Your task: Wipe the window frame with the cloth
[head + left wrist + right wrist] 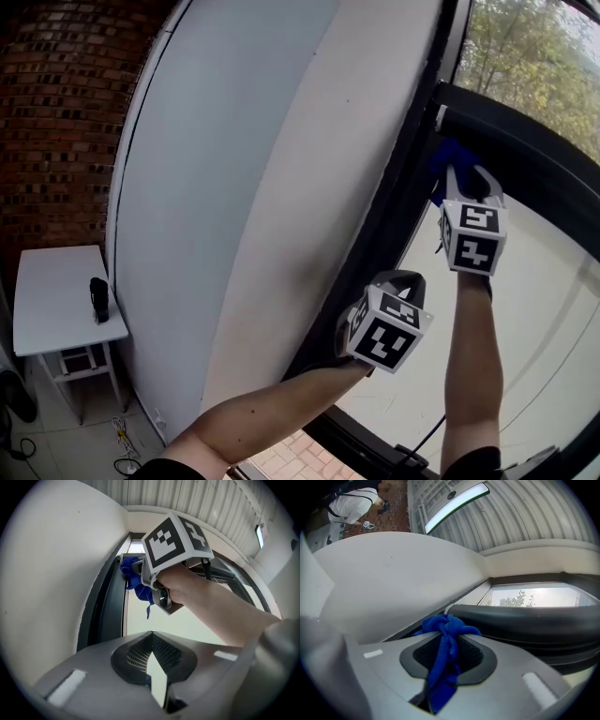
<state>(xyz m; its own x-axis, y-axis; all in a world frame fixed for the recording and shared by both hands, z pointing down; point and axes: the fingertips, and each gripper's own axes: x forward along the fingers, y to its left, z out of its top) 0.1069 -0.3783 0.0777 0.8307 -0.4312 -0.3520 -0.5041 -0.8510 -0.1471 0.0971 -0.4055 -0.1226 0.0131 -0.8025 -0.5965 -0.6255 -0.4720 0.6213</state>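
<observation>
A blue cloth [448, 161] is bunched against the upper corner of the black window frame [392, 211]. My right gripper [459, 176] is raised there and shut on it. In the right gripper view the blue cloth [446, 641] hangs out from between the closed jaws of the right gripper [447, 620], its knot touching the dark frame bar [525, 620]. My left gripper [398, 281] is lower, beside the vertical frame member, shut with nothing in it. From the left gripper [151, 634] I see the cloth [133, 581] and frame [101, 606] ahead.
A curved white wall panel [262, 187] runs left of the frame, with a brick wall [66, 112] behind it. Below stands a small white table [52, 309] carrying a black object [98, 298]. Cables [122, 442] lie on the floor. A person [351, 503] is far behind.
</observation>
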